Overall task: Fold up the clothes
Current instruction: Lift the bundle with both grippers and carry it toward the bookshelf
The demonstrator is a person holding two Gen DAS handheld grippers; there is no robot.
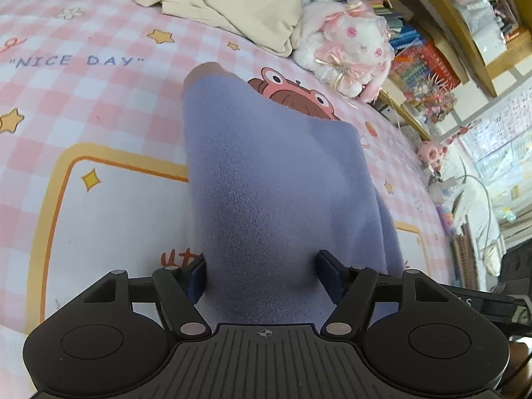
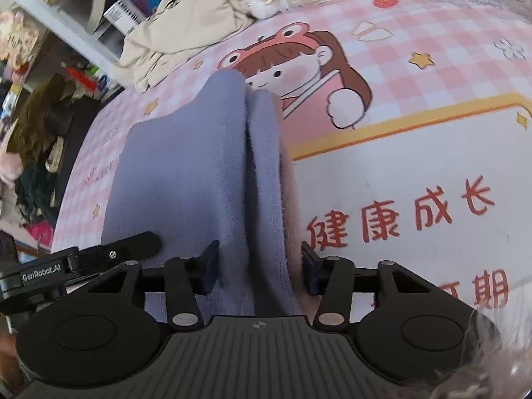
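Observation:
A lavender knit garment (image 1: pixel 266 179) with a pinkish lining lies folded on the pink checked bed sheet (image 1: pixel 99 109). My left gripper (image 1: pixel 261 274) has its fingers on both sides of a thick fold of it, the cloth filling the gap. In the right wrist view the same garment (image 2: pixel 186 173) shows two stacked folded edges running away from me. My right gripper (image 2: pixel 259 266) is closed around those layers. The left gripper's arm (image 2: pixel 83 262) shows at the left of that view.
A cream garment (image 1: pixel 232 3) lies crumpled at the far side of the bed, also seen in the right wrist view (image 2: pixel 176 23). A white and pink plush toy (image 1: pixel 349 43) sits beside it. Bookshelves (image 1: pixel 432 33) stand past the bed's edge.

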